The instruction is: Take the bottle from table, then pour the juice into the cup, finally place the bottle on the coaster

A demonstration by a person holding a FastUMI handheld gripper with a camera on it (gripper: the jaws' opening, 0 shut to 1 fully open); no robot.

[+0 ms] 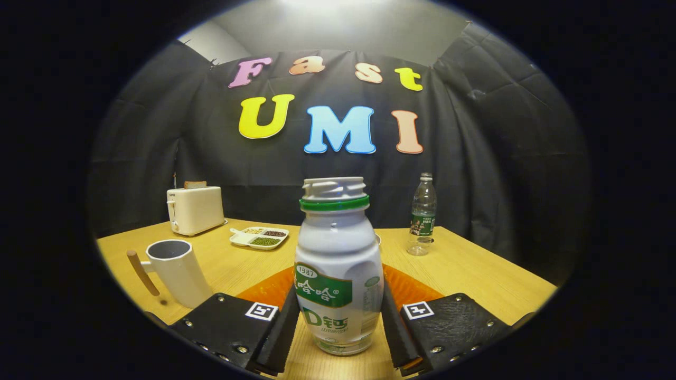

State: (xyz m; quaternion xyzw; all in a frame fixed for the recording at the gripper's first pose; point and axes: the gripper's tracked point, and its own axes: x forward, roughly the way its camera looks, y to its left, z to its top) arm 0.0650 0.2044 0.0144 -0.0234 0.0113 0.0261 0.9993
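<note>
Upright, one bottle [338, 269] between gripper [338, 322] fingers; one cup [177, 269] beside.

1. The bottle [338, 269] looks like smooth, slightly glossy plastic with a printed label.
2. The counter [475, 269] shows matt wood grain.
3. The cup [177, 272] looks matt, with a wooden handle.
4. The tongs [338, 330], set on either side of the bottle, have textured pads and shiny metal screws.
5. The water bottle [422, 214] is clear plastic.

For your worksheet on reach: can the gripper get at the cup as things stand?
Probably not directly: the gripper has its fingers on the bottle, apparently shut, while the cup stands apart beside one finger.
</note>
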